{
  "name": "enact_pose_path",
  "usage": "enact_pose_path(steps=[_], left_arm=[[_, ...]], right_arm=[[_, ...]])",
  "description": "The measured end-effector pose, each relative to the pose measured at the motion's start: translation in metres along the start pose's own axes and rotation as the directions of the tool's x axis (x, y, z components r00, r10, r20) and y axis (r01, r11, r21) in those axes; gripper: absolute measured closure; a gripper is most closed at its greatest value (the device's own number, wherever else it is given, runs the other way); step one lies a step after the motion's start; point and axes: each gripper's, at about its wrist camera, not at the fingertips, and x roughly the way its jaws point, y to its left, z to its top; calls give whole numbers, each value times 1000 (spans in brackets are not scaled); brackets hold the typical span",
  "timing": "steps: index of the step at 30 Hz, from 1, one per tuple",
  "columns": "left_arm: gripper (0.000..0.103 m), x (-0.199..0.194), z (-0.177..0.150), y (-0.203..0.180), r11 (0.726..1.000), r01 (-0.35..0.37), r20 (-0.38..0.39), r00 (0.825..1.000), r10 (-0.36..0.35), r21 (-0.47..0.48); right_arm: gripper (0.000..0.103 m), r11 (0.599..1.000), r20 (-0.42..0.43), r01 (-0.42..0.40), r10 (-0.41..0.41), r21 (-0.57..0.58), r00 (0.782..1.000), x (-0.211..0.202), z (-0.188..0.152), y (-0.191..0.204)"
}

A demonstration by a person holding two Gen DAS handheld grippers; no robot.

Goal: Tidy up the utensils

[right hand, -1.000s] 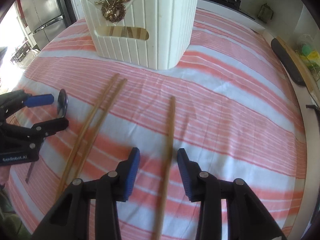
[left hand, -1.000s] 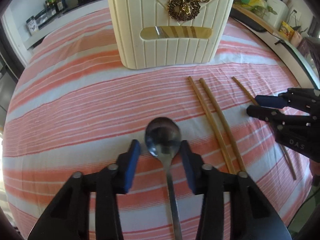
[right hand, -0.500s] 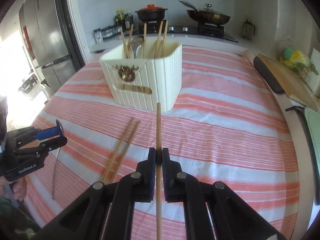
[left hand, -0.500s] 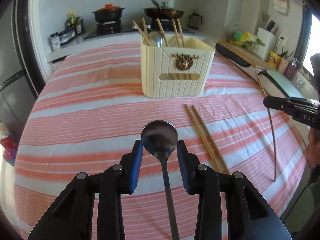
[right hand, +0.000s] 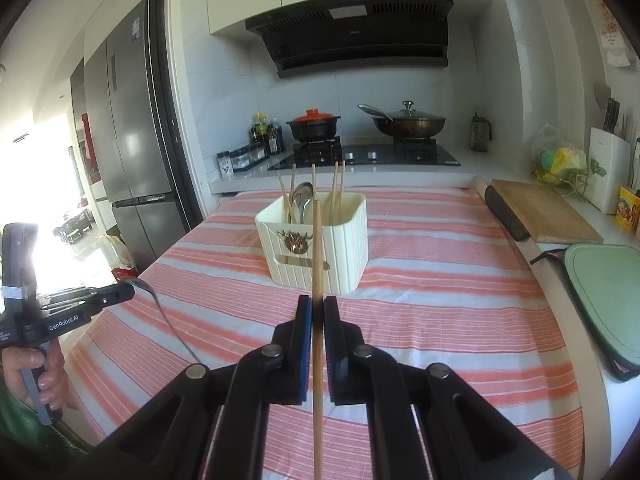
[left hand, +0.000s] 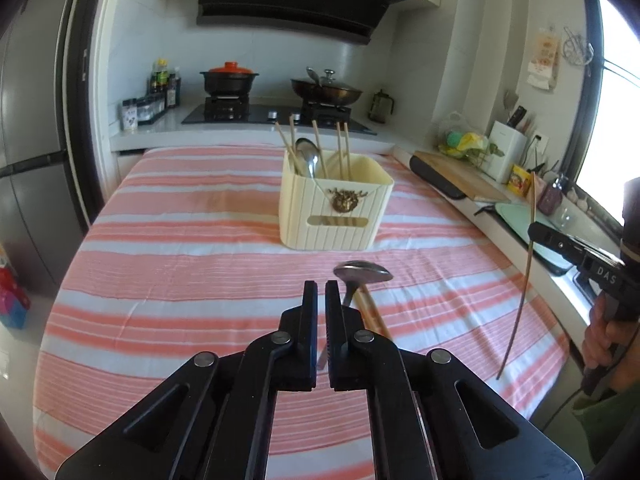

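1. Left wrist view: left gripper (left hand: 321, 286), jaws just closed, clamps one spoon (left hand: 362, 273), lifted. Cream holder (left hand: 334, 216) far, holding five chopsticks, one spoon. Only here: two chopsticks (left hand: 370, 312) on striped cloth (left hand: 180, 264).
2. Right wrist view: right gripper (right hand: 317, 304) pinches one chopstick (right hand: 318, 260), lifted near holder (right hand: 344, 256).

black tool (right hand: 317, 312), blue pads, green sleeve (right hand: 16, 424)

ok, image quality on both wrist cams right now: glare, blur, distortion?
Left wrist view: window at right blown out, spoon bowl soft against the sharp left gripper, fisheye bends the table edges. Right wrist view: doorway at left overexposed, chopstick crisp in the right gripper, dark vignette in the corners.
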Motion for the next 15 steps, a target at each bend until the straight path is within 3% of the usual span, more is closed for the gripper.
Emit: enact_pose_path(steps=[8, 9, 10, 12, 15], left_arm=[[99, 21, -4, 7, 1000, -28, -73, 997, 29, 14], [90, 26, -4, 8, 999, -25, -90, 996, 27, 21], [71, 31, -4, 7, 999, -14, -109, 994, 17, 29], [47, 39, -5, 2, 998, 15, -135, 991, -8, 54], [39, 53, -3, -19, 987, 73, -175, 983, -48, 142]], right_arm=[[97, 1000, 15, -1, 1, 4, 1000, -4, 6, 1], [97, 1000, 15, 1, -1, 1, 1000, -5, 7, 0], [97, 1000, 13, 3, -3, -2, 1000, -6, 7, 0], [97, 1000, 15, 11, -11, -6, 1000, -8, 7, -1], [97, 1000, 19, 17, -17, 11, 1000, -11, 5, -9]])
